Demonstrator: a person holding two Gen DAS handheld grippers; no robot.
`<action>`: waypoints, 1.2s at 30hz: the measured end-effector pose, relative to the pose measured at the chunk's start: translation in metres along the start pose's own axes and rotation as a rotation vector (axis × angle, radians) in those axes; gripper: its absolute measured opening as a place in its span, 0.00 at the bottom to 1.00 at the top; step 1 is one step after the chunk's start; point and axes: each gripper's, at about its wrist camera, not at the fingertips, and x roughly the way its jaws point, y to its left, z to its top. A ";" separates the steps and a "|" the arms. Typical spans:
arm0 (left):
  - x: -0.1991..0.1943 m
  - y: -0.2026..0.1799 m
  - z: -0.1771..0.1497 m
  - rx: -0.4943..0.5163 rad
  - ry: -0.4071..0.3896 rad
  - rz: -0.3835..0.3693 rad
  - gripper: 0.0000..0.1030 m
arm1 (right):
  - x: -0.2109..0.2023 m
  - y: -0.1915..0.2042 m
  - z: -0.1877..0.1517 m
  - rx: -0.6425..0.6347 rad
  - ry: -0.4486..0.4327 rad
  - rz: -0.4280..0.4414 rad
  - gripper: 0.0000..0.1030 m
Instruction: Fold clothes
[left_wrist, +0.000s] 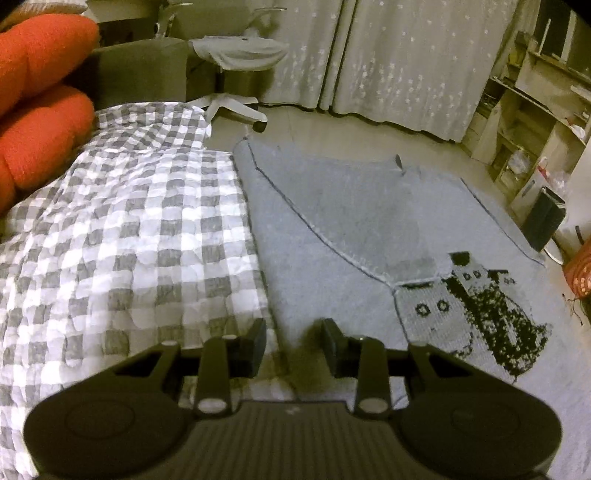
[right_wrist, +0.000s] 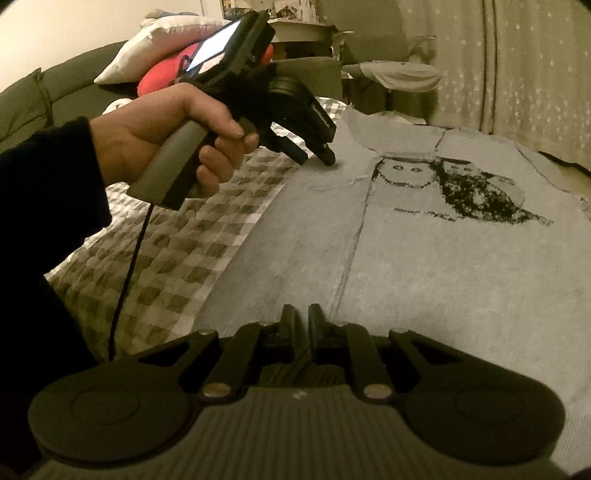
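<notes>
Grey knit sweater part-folded on the bed, both grippers over it and neither holding cloth.

The sweater (right_wrist: 424, 258) lies flat on the checked quilt (left_wrist: 122, 229), its left sleeve folded across the chest beside the black knitted figure (right_wrist: 469, 192). The left gripper (left_wrist: 293, 341) sits at the sweater's left edge, jaws partly apart with nothing between them; the person's hand (right_wrist: 173, 122) holds its grip. The right gripper (right_wrist: 302, 325), at the near hem, is narrowed to a thin gap that looks empty. Risk, as I judge it: a pinch at either edge could catch the quilt along with the knit, or take only one layer, dragging the folded sleeve askew.
</notes>
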 end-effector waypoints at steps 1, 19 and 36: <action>0.000 0.000 0.000 0.001 0.000 -0.001 0.33 | -0.001 0.000 -0.001 -0.001 0.000 0.001 0.13; -0.008 -0.011 -0.010 0.047 -0.005 -0.024 0.33 | -0.008 -0.010 0.009 0.049 -0.059 0.013 0.14; -0.042 -0.033 -0.055 0.019 0.031 -0.070 0.34 | -0.003 -0.029 0.005 0.104 -0.034 -0.014 0.14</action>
